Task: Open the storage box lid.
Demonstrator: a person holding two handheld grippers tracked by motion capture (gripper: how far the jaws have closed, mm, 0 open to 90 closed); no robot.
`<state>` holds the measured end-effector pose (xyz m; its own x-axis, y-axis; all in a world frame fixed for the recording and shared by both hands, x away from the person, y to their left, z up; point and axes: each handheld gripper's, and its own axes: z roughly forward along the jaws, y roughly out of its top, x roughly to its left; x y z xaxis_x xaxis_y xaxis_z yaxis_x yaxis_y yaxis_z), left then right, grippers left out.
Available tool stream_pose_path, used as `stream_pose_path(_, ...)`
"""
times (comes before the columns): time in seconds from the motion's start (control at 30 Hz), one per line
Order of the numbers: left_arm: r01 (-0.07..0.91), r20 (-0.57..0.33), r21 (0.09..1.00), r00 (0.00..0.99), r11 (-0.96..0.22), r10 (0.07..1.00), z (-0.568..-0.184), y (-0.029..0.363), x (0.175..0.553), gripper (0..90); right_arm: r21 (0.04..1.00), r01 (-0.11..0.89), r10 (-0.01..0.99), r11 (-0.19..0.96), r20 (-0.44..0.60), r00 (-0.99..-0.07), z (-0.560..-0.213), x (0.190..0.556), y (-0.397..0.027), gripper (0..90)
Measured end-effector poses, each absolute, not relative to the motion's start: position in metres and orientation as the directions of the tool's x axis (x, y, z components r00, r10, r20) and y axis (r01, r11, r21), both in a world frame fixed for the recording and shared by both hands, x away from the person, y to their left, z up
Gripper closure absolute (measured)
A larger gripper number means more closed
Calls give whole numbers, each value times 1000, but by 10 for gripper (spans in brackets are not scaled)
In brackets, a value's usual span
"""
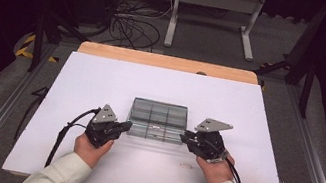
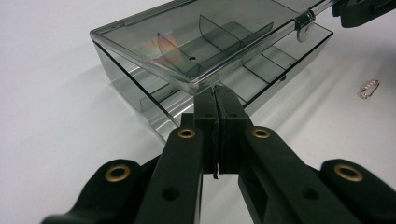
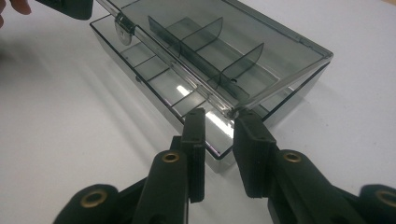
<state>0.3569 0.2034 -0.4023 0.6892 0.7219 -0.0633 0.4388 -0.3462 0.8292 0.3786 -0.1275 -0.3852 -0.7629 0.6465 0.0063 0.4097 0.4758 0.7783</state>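
Observation:
A smoky clear compartment box [image 1: 157, 116] lies at the middle of the white board [image 1: 102, 81], its lid [image 2: 187, 37] raised a little above the base [image 3: 154, 79]. My left gripper [image 1: 128, 125] is at the box's left front corner. In the left gripper view it [image 2: 217, 91] is shut, its tips just under the lid's corner. My right gripper [image 1: 183, 137] is at the right front corner. In the right gripper view its [image 3: 220, 116] jaws stand a little apart astride that corner, and one fingertip [image 3: 247, 119] touches the lid's edge.
A small gold-coloured clip [image 1: 186, 165] lies on the board in front of the box, near my right hand. A metal latch [image 2: 303, 25] sits mid-front on the lid. Beyond the board's wooden far edge [image 1: 166, 61] are floor cables [image 1: 132, 25] and a white stand [image 1: 217, 2].

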Motion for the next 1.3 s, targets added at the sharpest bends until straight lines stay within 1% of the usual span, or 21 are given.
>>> stream_pose_path(0.07,438,-62,829,689,-347,722,-402,203,357,886,775,412,648,480,4,-762,-385,379,-127,727)
stream_pose_path(0.13,437,-60,828,691,-351,721,-402,204,357,886,769,413,647,488,-1,-762,-385,379,-127,683)
stream_pose_path(0.27,437,-60,830,688,-346,723,-402,203,357,886,758,414,646,504,-13,-763,-384,379,-125,546)
stream_pose_path(0.33,434,-59,832,689,-346,722,-402,203,357,886,762,404,649,507,-29,-760,-383,380,-124,464)
stream_pose_path(0.43,423,-50,836,692,-348,721,-403,203,357,883,750,397,646,529,-52,-762,-382,384,-120,374)
stream_pose_path(0.57,420,-44,836,693,-354,719,-404,202,357,881,713,383,646,587,-127,-753,-382,387,-113,325)
stream_pose_path(0.67,419,-44,837,693,-352,719,-404,202,357,882,700,369,637,611,-158,-754,-379,389,-109,321)
stream_pose_path(0.9,415,-37,838,691,-355,722,-404,202,357,882,680,353,620,643,-191,-761,-377,396,-105,320)
stream_pose_path(0.93,415,-38,838,692,-355,721,-404,202,357,882,683,360,624,635,-179,-760,-376,396,-104,321)
stream_pose_path(1.3,412,-32,839,690,-356,723,-404,203,357,883,693,356,632,626,-184,-753,-373,398,-107,330)
